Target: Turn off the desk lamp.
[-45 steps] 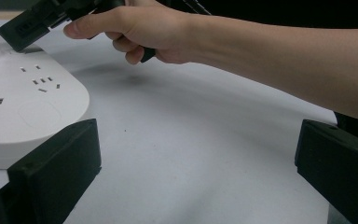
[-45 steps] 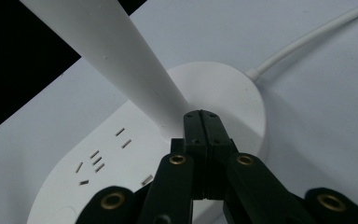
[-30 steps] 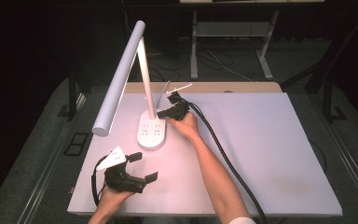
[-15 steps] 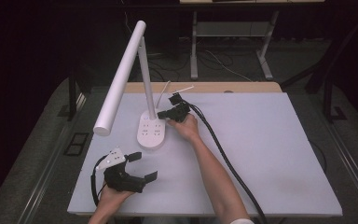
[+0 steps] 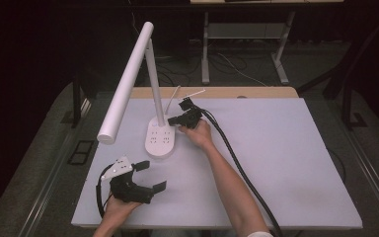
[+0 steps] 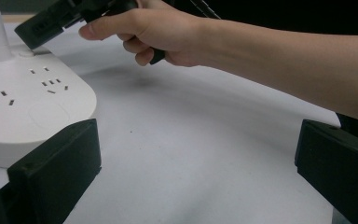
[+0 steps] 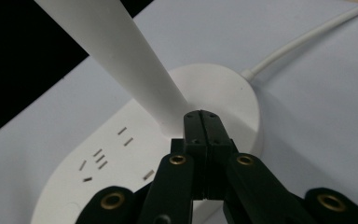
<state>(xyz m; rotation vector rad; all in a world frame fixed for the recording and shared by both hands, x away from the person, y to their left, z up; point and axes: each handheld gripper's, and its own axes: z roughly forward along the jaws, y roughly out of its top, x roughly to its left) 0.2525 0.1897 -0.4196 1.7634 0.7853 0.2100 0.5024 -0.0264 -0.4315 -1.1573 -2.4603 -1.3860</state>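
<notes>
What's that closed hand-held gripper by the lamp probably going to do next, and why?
Probably press down a touch: the right hand-held gripper, jaws shut, sits at the white desk lamp's round socket base, right beside its slanted stem, likely where a switch is, though none shows.

Your desk lamp [image 5: 143, 84] is plain white, its base [image 5: 160, 140] dotted with small dark socket slots. Both your grippers are black, brass rivets on the right gripper [image 7: 202, 122]. The table [image 5: 286, 163] is pale lavender-white.
</notes>
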